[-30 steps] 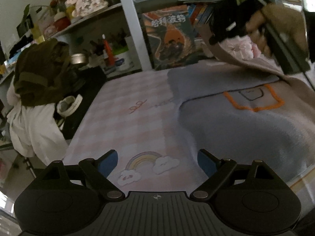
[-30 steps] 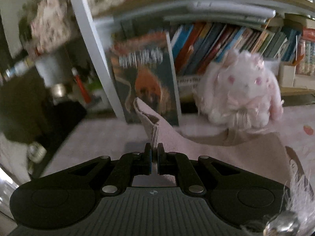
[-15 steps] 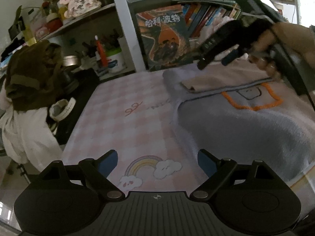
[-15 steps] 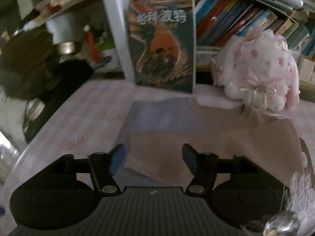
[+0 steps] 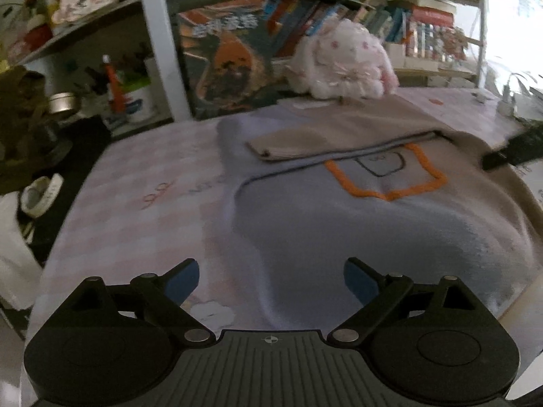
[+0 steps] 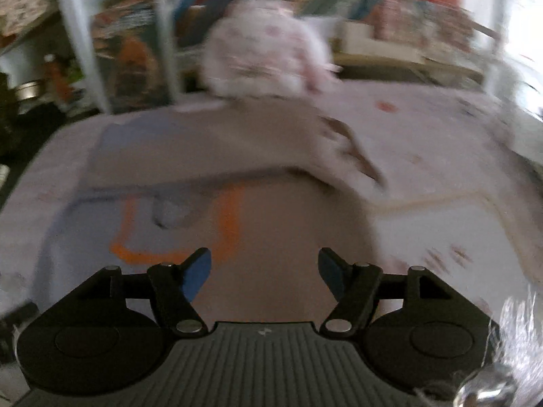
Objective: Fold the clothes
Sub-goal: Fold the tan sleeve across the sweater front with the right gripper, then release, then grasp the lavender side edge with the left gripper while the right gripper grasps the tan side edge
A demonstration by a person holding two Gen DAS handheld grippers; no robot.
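A grey-blue and beige sweater (image 5: 356, 217) with an orange outlined square lies flat on the pink checked table. Its beige sleeve (image 5: 305, 142) lies folded across the top of the body. My left gripper (image 5: 271, 279) is open and empty, low over the sweater's near left edge. My right gripper (image 6: 264, 273) is open and empty above the sweater's beige right part (image 6: 278, 224); this view is blurred by motion. The right gripper's tip (image 5: 512, 152) shows at the right edge of the left wrist view.
A pink plush toy (image 5: 342, 61) and a large book (image 5: 227, 57) stand at the back against bookshelves. A white shelf post (image 5: 163, 44) rises at back left. Dark clothes (image 5: 20, 112) hang left of the table edge. Cups and bottles (image 5: 132, 91) sit on a side shelf.
My right gripper opened, let go of the beige sleeve, which now lies folded on the sweater, and pulled back to the right. The left gripper shifted right toward the sweater.
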